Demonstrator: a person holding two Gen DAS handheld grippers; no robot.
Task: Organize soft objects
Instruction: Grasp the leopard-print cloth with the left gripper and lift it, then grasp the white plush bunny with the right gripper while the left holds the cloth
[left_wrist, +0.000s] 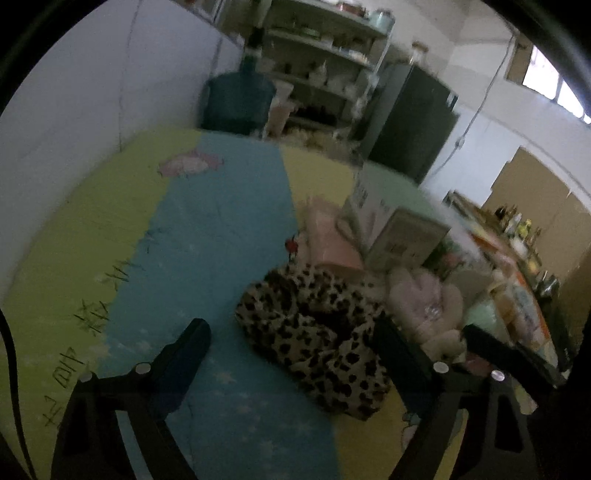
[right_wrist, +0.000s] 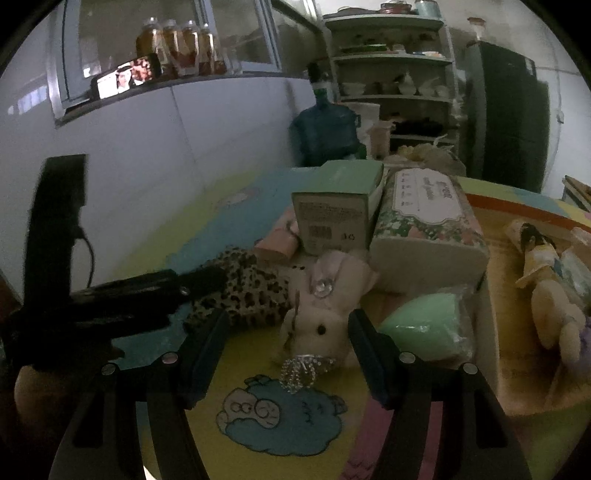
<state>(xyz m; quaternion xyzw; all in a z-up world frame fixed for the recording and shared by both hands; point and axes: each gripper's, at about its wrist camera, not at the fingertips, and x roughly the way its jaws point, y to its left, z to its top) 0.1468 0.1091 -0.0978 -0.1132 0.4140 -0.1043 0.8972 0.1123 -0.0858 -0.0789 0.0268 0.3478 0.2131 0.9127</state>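
Hovering over the mat (left_wrist: 221, 229), the left gripper (left_wrist: 291, 339) stands wide with the leopard cloth (left_wrist: 314, 332) between its fingers, pads not touching it. The right gripper (right_wrist: 288, 332) is open too, its fingers on either side of the plush toy (right_wrist: 325, 306), which lies just ahead, apart from both pads. Beyond the toy stand the boxes (right_wrist: 336, 214).

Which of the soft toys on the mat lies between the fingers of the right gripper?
The white plush rabbit with the sparkly bow. It lies between the open right gripper fingers, while the other plush doll lies far to the right on the board.
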